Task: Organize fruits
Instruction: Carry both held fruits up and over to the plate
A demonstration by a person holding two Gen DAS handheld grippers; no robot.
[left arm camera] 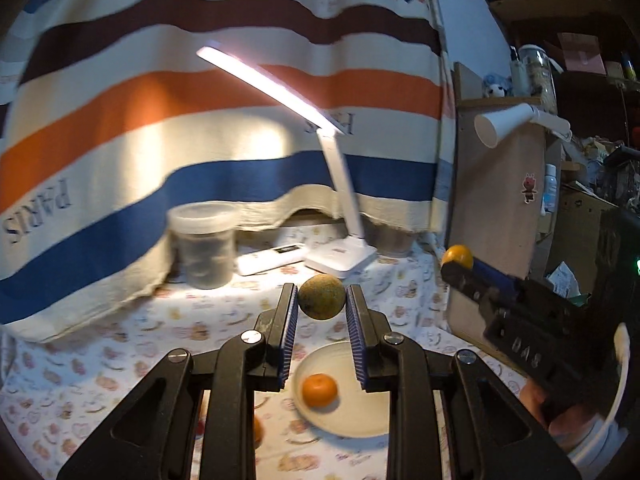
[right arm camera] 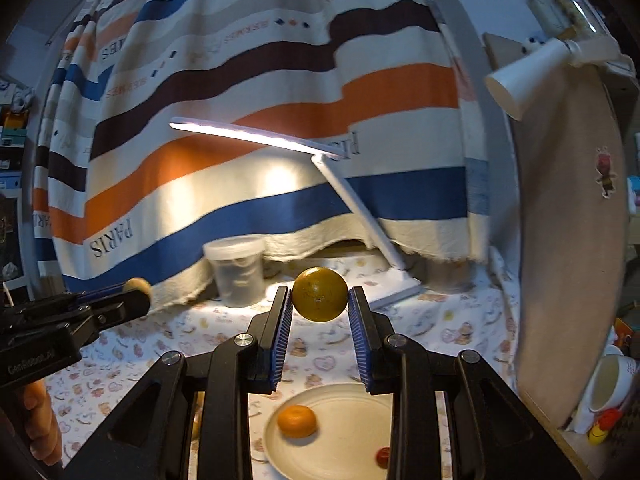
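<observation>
My left gripper point(left arm camera: 322, 295) is shut on a dull yellow-brown round fruit point(left arm camera: 321, 296) and holds it above the table. My right gripper point(right arm camera: 319, 299) is shut on a yellow-green orange point(right arm camera: 320, 294), also in the air. A white plate point(left arm camera: 360, 420) lies below both, with a small orange mandarin point(left arm camera: 319, 391) on it; the plate point(right arm camera: 340, 440) and mandarin point(right arm camera: 297, 421) also show in the right wrist view. A small red fruit point(right arm camera: 383, 456) lies at the plate's near edge. The right gripper with its orange point(left arm camera: 458, 256) shows at the right of the left wrist view.
A lit white desk lamp point(left arm camera: 340, 256) stands at the back on the patterned tablecloth point(left arm camera: 120, 360), beside a lidded plastic jar point(left arm camera: 206, 248) and a white remote point(left arm camera: 272, 258). A striped blanket hangs behind. A wooden board point(right arm camera: 568, 240) stands to the right, with a white mug point(right arm camera: 610, 384) beyond.
</observation>
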